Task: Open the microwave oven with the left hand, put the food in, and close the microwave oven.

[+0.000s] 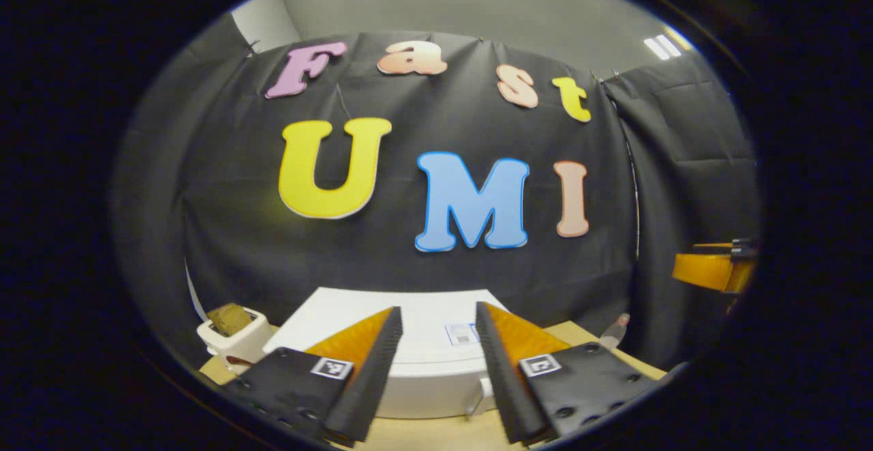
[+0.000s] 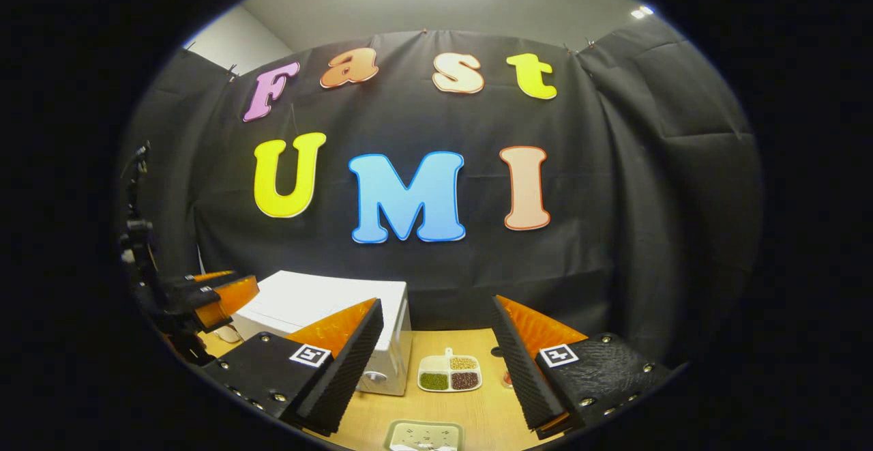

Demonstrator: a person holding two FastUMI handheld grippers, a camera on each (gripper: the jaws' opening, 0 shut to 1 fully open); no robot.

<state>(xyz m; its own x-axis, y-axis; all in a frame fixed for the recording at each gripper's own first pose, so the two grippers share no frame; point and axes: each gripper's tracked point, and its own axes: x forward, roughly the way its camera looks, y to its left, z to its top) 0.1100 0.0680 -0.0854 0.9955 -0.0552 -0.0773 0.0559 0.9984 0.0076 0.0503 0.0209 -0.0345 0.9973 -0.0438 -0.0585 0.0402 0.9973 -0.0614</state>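
Observation:
The white microwave [image 1: 436, 362] stands on the wooden table with its door closed, just beyond and below my left gripper [image 1: 437, 308], which is open and holds nothing. In the right gripper view the microwave [image 2: 320, 308] sits at the left. Right of it on the table lies a white divided dish of food [image 2: 449, 373] holding green, dark and tan grains. Above the table, my right gripper [image 2: 436, 299] hangs open and empty, with the dish between its fingers farther off. The left gripper [image 2: 215, 294] shows at the far left, above the microwave's left side.
A white toaster [image 1: 235, 335] with a bread slice stands left of the microwave. To the microwave's right there is a small clear bottle [image 1: 614, 331]. Another pale plate [image 2: 423, 436] lies at the table's near edge. The right gripper [image 1: 716, 267] shows at the far right.

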